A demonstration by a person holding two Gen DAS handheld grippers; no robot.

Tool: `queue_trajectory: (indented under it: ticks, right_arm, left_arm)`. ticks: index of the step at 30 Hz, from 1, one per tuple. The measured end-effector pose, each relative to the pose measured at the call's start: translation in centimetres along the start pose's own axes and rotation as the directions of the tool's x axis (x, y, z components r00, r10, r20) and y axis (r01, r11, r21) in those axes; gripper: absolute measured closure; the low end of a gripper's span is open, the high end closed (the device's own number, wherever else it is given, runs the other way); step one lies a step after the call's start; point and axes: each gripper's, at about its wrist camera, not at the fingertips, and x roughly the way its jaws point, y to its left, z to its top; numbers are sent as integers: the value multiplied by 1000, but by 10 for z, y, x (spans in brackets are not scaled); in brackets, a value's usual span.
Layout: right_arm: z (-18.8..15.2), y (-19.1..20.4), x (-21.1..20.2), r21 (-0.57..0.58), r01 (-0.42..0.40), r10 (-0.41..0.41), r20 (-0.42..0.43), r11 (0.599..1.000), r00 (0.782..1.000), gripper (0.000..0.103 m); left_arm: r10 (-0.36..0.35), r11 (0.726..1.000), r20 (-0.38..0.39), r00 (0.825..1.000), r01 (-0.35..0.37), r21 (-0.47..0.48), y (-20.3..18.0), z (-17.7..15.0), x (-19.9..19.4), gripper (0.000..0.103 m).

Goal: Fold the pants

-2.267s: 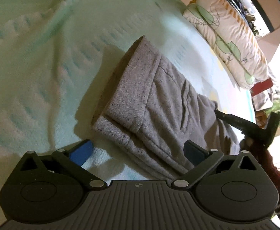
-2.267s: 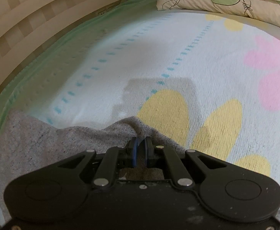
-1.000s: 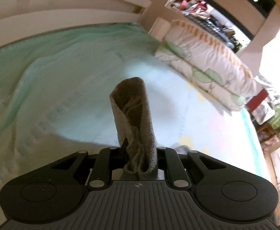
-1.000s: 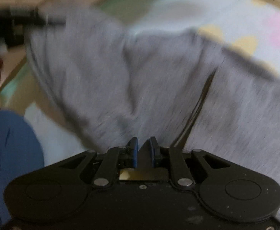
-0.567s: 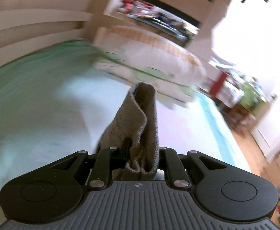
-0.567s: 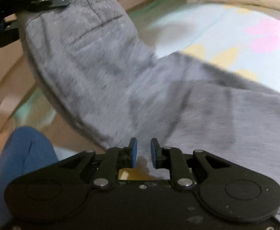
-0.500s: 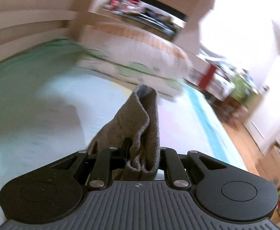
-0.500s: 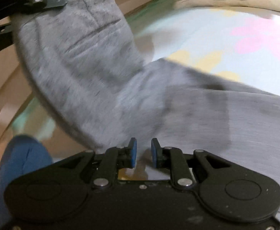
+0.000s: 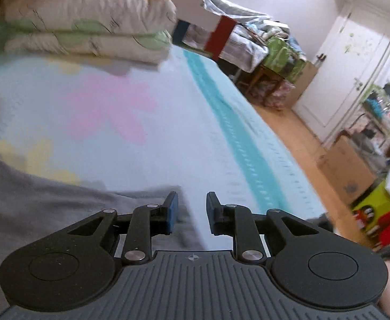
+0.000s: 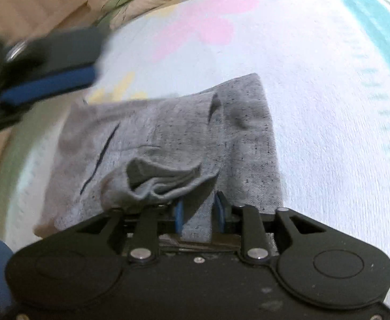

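Note:
The grey pants (image 10: 173, 138) lie folded over on the flowered bed sheet (image 10: 328, 133). They also show at the lower left of the left wrist view (image 9: 61, 208). My left gripper (image 9: 190, 213) is open and empty, just above the pants' edge. It appears blurred at the upper left of the right wrist view (image 10: 48, 80). My right gripper (image 10: 198, 218) is open, low over the near part of the pants, with grey cloth between its jaws and a bunched fold just left of them.
Stacked leaf-print pillows (image 9: 88, 26) lie at the head of the bed. A teal stripe (image 9: 237, 138) runs near the bed's right edge. Beyond it are wooden floor, boxes (image 9: 347, 170), cluttered furniture and a white door (image 9: 349, 80).
My left gripper carried the waist end over, then opened and let it go; the pants now lie folded on the bed. My right gripper has opened wider.

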Motion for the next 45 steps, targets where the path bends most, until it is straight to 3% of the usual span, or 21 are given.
queue_trajectory:
  ticks: [4, 7, 9, 13, 16, 18, 21, 24, 28, 32, 34, 36, 38, 43, 45]
  right_arm:
    - [4, -1, -10, -20, 68, -67, 18, 998, 998, 68]
    - [15, -8, -21, 14, 104, -105, 60, 994, 993, 66]
    - [18, -10, -29, 47, 98, -102, 104, 994, 989, 62]
    - [22, -15, -27, 118, -22, 5, 142, 993, 990, 51]
    - [26, -16, -10, 150, -95, 78, 114, 984, 990, 41]
    - [24, -13, -2, 162, -92, 79, 84, 983, 993, 36]
    - [21, -8, 9, 166, -70, 65, 37, 984, 997, 34]
    - [16, -11, 22, 198, -101, 100, 16, 975, 995, 33]
    - [13, -8, 30, 192, -145, 146, 11, 971, 989, 31]
    - [13, -4, 34, 180, -166, 168, 8, 970, 986, 31]
    - [14, -1, 35, 176, -176, 177, 12, 968, 984, 37]
    - [13, 0, 36, 192, -201, 203, 11, 961, 979, 82]
    - [13, 7, 29, 174, -196, 192, 39, 965, 981, 88]
    - [28, 53, -27, -99, -184, 200, 175, 978, 964, 91]
    - [35, 60, -44, -150, -130, 161, 217, 980, 963, 91]
  left_arm:
    - [137, 990, 1, 991, -137, -34, 41, -10, -26, 80]
    - [241, 965, -55, 969, -245, -89, 77, -29, -32, 80]
    - [261, 955, -117, 958, -274, -115, 95, -47, -31, 80]
    - [230, 959, -224, 947, -260, -113, 102, -84, -20, 78]
    - [232, 961, -183, 955, -254, -112, 101, -99, -28, 75]
    - [216, 958, -177, 960, -243, -150, 102, -98, -31, 73]
    - [190, 960, -167, 967, -219, -173, 104, -96, -42, 73]
    - [196, 961, -137, 971, -218, -172, 109, -100, -57, 73]
    - [268, 929, -54, 962, -273, -250, 128, -95, -74, 73]
    - [314, 875, -51, 948, -310, -372, 155, -94, -82, 73]
    - [300, 863, -65, 952, -300, -406, 164, -94, -77, 73]
    - [276, 863, -97, 956, -291, -413, 167, -94, -71, 73]
    - [274, 871, -113, 955, -296, -391, 164, -93, -67, 73]
    - [266, 876, -106, 958, -286, -389, 166, -95, -69, 73]
    - [267, 876, -102, 958, -286, -388, 166, -97, -72, 73]
